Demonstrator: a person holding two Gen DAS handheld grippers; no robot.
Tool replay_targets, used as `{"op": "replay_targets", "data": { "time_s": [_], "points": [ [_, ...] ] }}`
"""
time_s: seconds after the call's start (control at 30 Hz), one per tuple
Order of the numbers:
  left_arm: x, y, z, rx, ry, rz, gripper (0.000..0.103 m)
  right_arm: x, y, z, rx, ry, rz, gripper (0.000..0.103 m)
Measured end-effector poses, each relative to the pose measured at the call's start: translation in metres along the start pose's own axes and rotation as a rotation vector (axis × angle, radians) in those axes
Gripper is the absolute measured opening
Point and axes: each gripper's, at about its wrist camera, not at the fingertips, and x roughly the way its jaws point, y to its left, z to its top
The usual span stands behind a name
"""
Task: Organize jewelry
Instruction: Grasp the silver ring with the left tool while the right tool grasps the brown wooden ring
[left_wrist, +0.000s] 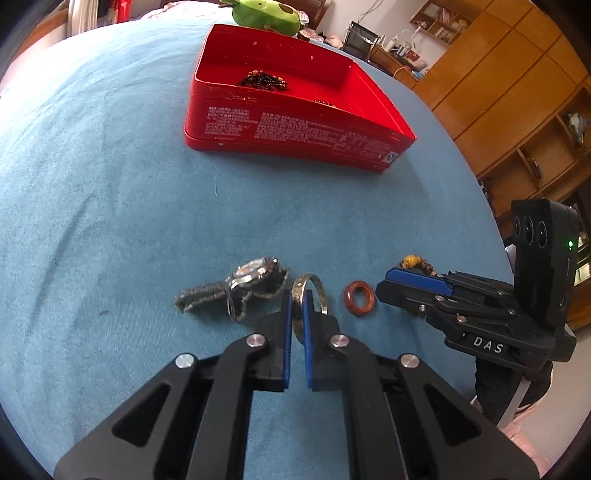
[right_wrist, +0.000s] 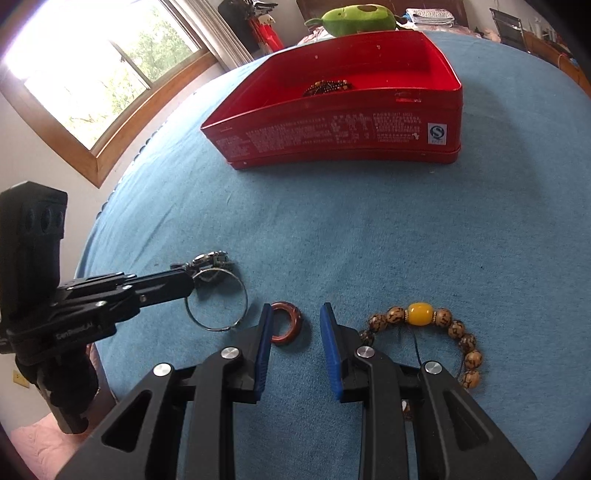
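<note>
On blue cloth (left_wrist: 110, 184) — thin round metal bangle (left_wrist: 308, 295).

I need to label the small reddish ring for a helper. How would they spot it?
On the blue cloth, in front of the red tin, jewelry lies in a row. The reddish-brown ring lies flat between the silver bangle and the beaded bracelet: smallest, thick, glossy.

I work over a blue denim-like cloth (right_wrist: 369, 229) that covers the whole surface in front of me. To my left a wood-framed window (right_wrist: 92, 74) lets in bright daylight, with a pale curtain (right_wrist: 218, 33) at its edge and white wall below. To my right stands a tall honey-coloured wooden cabinet (left_wrist: 509, 96) with open shelves. Beyond it, a cluttered wooden side table (left_wrist: 391, 55) sits under a small wall shelf (left_wrist: 443, 18).
</note>
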Motion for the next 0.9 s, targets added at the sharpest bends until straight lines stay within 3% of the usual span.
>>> {"op": "replay_targets", "data": {
  "time_s": [0.27,0.5,0.63,0.9],
  "points": [
    [-0.003,0.003,-0.011,-0.005,-0.007,0.011,0.004,0.008,0.003,-0.001,-0.007,0.03,-0.015,0.027],
    [-0.007,0.011,-0.022,-0.006,-0.025,0.071,0.004,0.015,0.004,-0.001,-0.01,0.038,-0.035,0.027],
    [-0.015,0.002,-0.026,0.031,-0.043,0.055,0.004,0.021,0.011,0.0,-0.036,0.04,-0.067,0.025],
    [0.012,-0.024,-0.03,0.106,0.03,0.03,0.006,0.024,0.019,-0.005,-0.085,0.03,-0.133,0.014]
  ]
}}
